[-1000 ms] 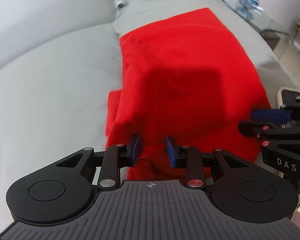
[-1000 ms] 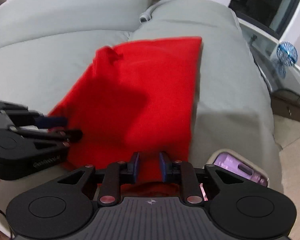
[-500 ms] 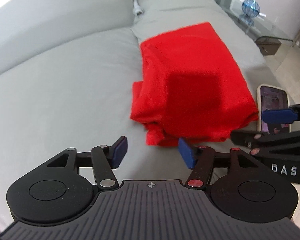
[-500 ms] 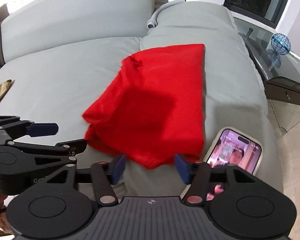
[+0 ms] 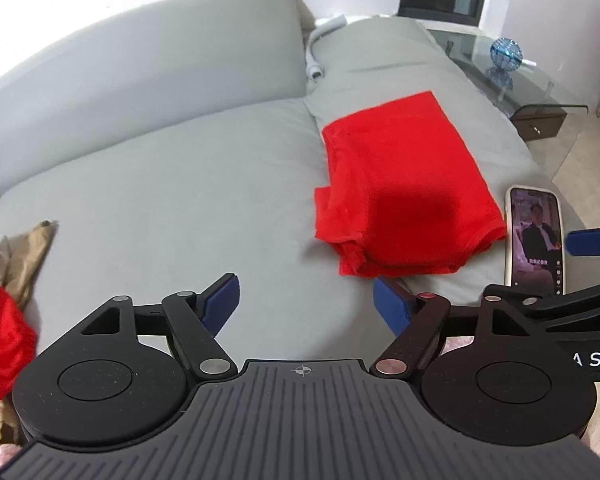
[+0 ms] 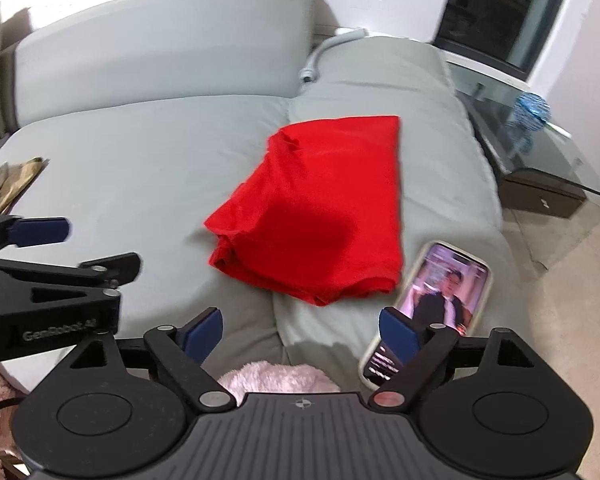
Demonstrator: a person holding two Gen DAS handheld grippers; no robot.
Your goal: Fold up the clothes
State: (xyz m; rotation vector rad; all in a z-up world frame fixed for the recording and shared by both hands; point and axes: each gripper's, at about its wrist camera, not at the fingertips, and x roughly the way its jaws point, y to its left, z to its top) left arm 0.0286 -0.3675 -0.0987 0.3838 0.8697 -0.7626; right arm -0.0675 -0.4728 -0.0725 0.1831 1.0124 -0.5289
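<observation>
Both wrist cameras look forward and down over the sofa (image 5: 172, 184) from its front edge, well back from the folded red garment (image 5: 400, 192). The left view sits left of the garment, the right view (image 6: 324, 208) nearer its front. Both share the garment, the phone (image 5: 534, 236) right of it (image 6: 432, 304), and the sofa's backrest behind.

Folded garment (image 5: 400, 192) on sofa (image 5: 172, 184), phone (image 5: 536, 236) right
</observation>
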